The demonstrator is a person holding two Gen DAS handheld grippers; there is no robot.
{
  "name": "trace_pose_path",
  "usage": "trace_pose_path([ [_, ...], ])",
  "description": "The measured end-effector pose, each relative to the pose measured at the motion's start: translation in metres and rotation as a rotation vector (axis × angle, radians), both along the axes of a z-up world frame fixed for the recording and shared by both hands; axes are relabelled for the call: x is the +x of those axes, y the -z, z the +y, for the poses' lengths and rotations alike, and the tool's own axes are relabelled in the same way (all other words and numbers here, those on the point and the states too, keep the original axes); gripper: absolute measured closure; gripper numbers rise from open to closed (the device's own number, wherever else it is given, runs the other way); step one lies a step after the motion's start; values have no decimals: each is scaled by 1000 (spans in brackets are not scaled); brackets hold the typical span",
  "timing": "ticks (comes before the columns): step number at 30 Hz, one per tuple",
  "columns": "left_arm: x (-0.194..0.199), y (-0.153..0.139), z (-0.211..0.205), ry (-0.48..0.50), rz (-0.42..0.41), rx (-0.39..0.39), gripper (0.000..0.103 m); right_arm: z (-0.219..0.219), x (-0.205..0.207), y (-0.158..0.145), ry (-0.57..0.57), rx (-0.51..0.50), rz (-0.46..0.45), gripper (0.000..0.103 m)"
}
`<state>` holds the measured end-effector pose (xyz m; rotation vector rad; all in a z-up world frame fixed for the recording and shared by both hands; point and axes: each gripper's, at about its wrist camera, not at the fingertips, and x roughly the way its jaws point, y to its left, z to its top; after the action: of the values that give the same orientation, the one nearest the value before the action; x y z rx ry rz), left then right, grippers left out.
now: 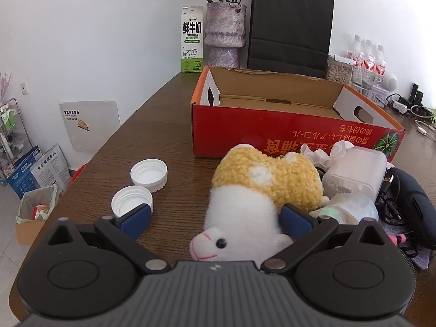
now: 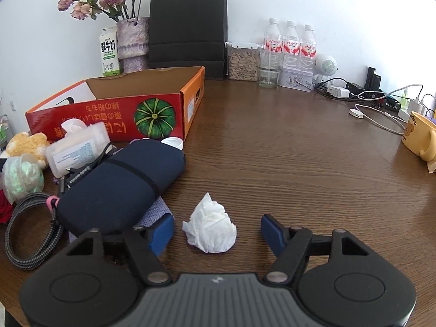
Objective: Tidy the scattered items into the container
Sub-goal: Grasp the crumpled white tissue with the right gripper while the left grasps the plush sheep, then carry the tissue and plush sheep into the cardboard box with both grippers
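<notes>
Left gripper (image 1: 216, 218) spread wide around the white-and-yellow plush sheep toy (image 1: 253, 193); right pad touching its fleece, left pad clear. Open red-and-orange cardboard box (image 1: 272, 125) at 12 o'clock. Right gripper (image 2: 217, 233) wide, straddling the crumpled white tissue (image 2: 211, 230), no contact. Navy fabric pouch (image 2: 120, 188) at 10 o'clock.

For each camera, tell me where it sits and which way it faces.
Left wrist: rides on the left gripper, low over the table, facing the wall; open jaws straddle the plush sheep, red cardboard box beyond.
Right wrist: rides on the right gripper, same heading; open jaws flank the crumpled tissue, navy pouch to its left.
Shared: box, sheep, milk carton, vase, black paper bag, water bottles.
</notes>
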<state>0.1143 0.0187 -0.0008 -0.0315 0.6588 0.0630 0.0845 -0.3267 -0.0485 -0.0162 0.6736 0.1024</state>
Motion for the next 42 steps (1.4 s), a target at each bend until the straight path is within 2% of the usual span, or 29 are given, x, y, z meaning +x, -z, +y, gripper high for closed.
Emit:
trace_pose_path([
  [4, 9, 4, -4, 33, 18, 7, 1, -1, -1, 0, 4, 10, -7, 44],
  [6, 11, 6, -4, 55, 24, -9, 8, -1, -4, 0, 7, 13, -15, 54],
  [7, 12, 7, -4, 65, 31, -17, 20, -1, -5, 0, 7, 14, -19, 57],
  [8, 12, 9, -4, 76, 40, -26, 38, -1, -6, 0, 7, 15, -22, 67],
  [9, 12, 11, -4, 79, 51, -35, 40, -1, -7, -1, 8, 20, -25, 79],
  [17, 0, 8, 4, 34, 0, -61, 45, -4, -12, -6, 31, 67, -58, 80],
  [22, -7, 0, 10, 22, -44, -77, 51, -2, -14, -14, 31, 65, -93, 80],
  [27, -10, -6, 12, 14, -81, -86, 53, 5, -10, -23, 23, 67, -128, 80],
  [33, -14, -16, 14, 15, -134, -123, 53, 23, 1, -39, -19, 76, -189, 80],
  [42, -8, -49, 7, 33, -255, -162, 53, 57, 29, -72, -88, 96, -305, 79],
])
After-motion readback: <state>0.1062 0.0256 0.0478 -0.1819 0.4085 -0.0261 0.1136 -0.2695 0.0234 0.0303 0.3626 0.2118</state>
